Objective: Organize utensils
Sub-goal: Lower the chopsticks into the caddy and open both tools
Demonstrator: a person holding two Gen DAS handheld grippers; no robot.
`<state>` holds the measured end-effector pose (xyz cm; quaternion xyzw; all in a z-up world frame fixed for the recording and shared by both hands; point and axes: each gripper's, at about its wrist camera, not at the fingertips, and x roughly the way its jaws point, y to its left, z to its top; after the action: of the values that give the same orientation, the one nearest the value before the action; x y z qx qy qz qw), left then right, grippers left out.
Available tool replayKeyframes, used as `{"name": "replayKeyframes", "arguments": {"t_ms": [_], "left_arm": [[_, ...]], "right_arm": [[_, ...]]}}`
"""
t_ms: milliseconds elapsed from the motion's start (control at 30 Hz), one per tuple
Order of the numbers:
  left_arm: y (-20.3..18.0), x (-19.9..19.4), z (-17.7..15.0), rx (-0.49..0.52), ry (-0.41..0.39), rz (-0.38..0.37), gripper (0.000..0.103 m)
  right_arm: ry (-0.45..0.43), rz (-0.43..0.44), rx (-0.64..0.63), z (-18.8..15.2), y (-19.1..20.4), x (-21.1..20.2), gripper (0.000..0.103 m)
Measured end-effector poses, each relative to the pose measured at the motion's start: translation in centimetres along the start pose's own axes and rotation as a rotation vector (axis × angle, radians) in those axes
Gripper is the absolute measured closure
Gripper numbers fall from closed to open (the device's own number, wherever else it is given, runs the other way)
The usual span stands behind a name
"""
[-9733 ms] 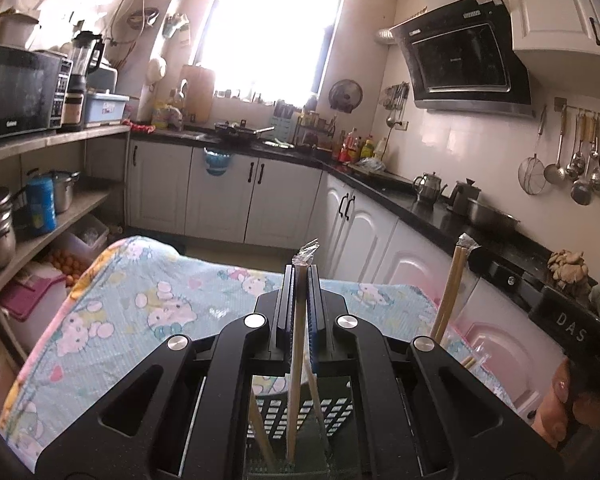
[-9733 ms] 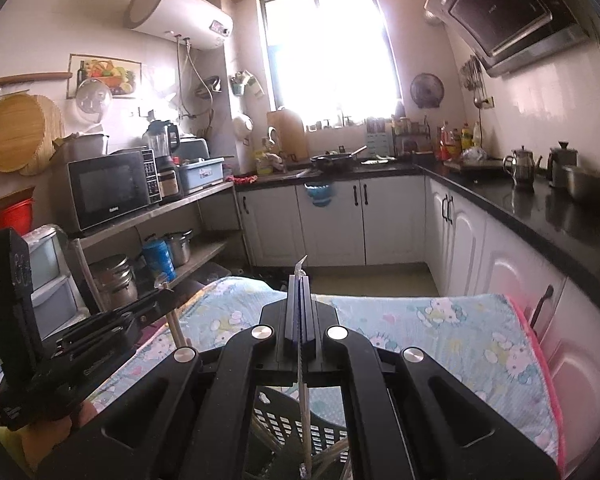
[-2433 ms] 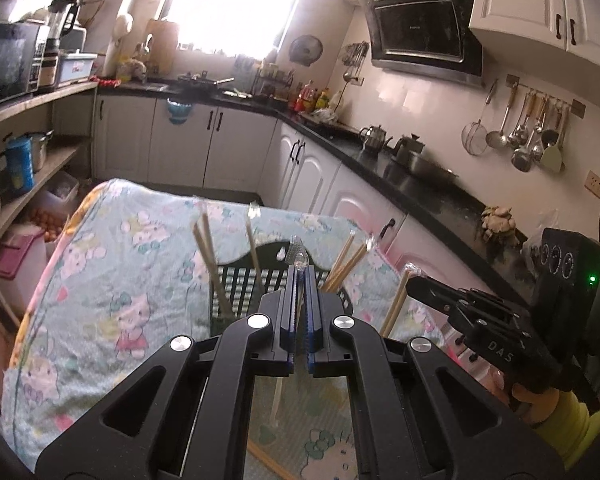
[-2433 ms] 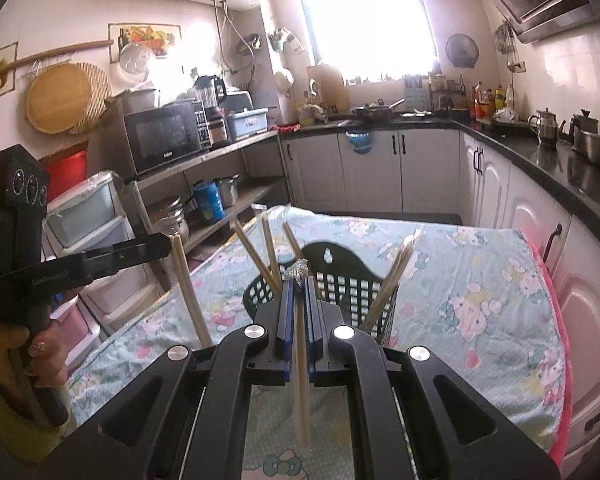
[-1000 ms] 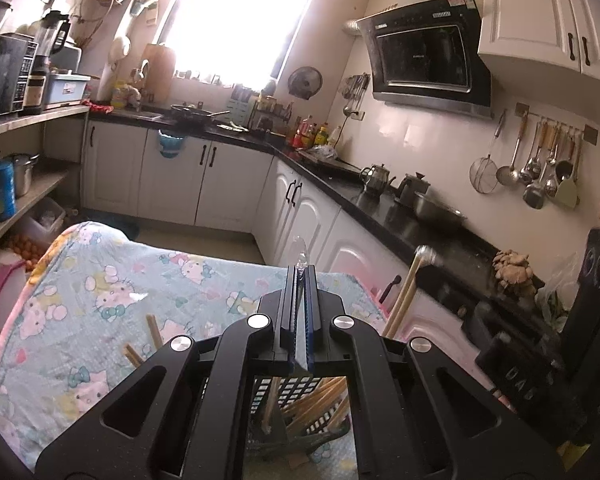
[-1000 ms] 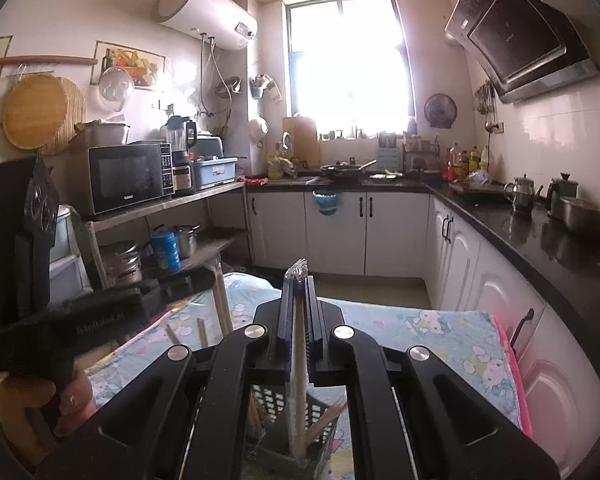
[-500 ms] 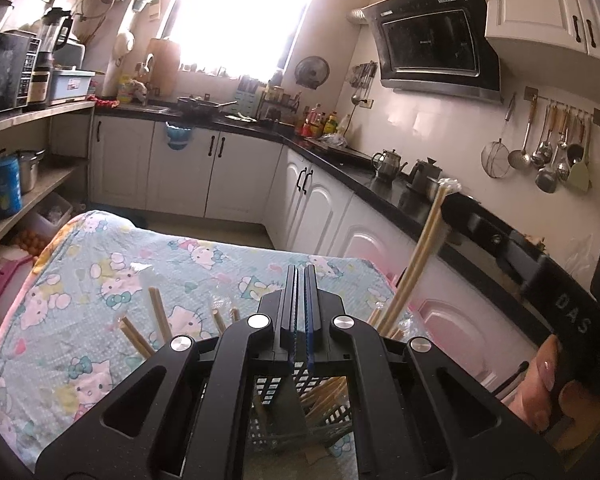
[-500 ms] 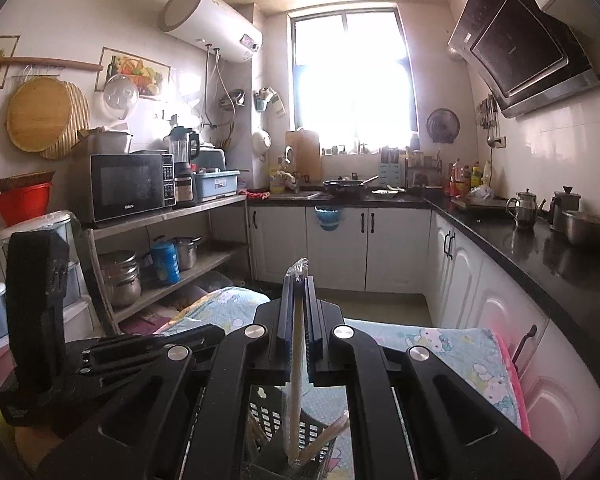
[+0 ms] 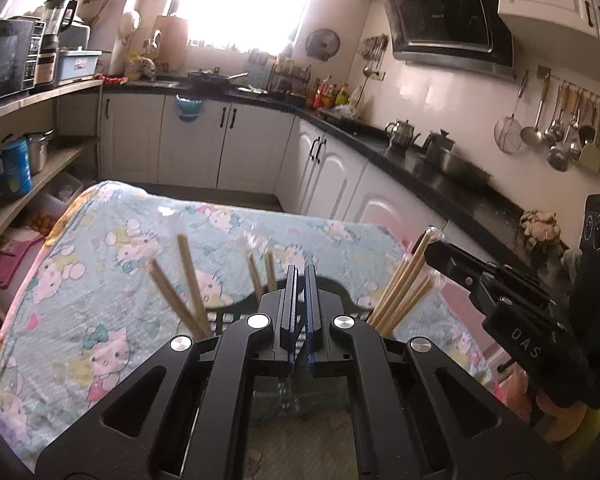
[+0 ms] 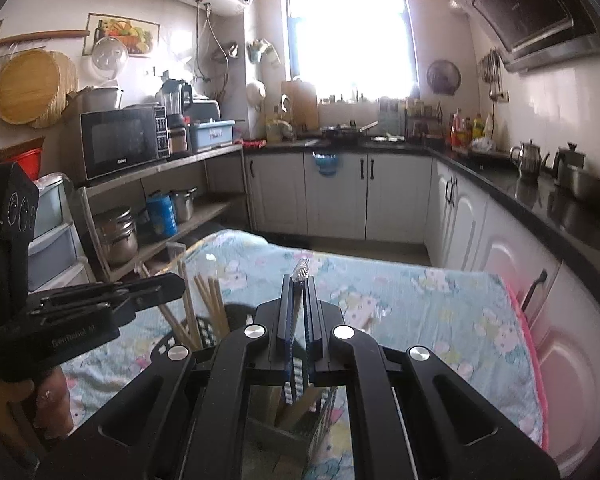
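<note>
- Left gripper (image 9: 299,312) has let go: half a second ago its view showed the fingers together over the basket, a second ago a wrapped chopstick between them; now a narrow gap shows between the blue pads and nothing sits in it. That stick has probably joined the others.
- Right gripper (image 10: 299,312) is pinching a wrapped chopstick pair (image 10: 300,280), plastic tip poking above the pads, shaft running down toward the black utensil basket (image 10: 300,408). Grip unchanged from a second ago; the stick sits lower, near the basket interior.
- Basket stands on the Hello Kitty tablecloth (image 9: 100,280). Chopsticks lean out of it in clusters: two on the left (image 9: 180,288), a short pair (image 9: 262,272) mid-back, a bundle (image 9: 404,280) on the right beside the right gripper's nose.
- Versus 2.4 s ago: both grippers are closer over the basket, which is mostly hidden under them.
- Judgement: left hand is free for the next pick; the right still has one to drop.
</note>
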<state>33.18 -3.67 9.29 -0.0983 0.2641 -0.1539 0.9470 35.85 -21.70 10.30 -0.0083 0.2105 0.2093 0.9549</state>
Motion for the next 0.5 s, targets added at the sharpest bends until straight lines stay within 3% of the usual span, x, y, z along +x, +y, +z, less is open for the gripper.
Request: {"name": "replayKeyframes", "arguments": {"t_ms": [367,433,500], "left_arm": [[0.3,-0.6,-1.7,0.017,0.075,0.019,0.103],[0.2,-0.9,-2.1,0.019,0.083,0.023,0.103],[0.2,-1.1,-2.3,0.018,0.092,0.025,0.101]], "right_arm": [[0.069,-0.022,0.028,-1.3,-0.5,-0.5,0.096],[0.071,-0.014,0.037,-1.4,-0.6,-0.8,0.084],[0.067,-0.015,0.036,-1.6,-0.7,-1.3,0.08]]}}
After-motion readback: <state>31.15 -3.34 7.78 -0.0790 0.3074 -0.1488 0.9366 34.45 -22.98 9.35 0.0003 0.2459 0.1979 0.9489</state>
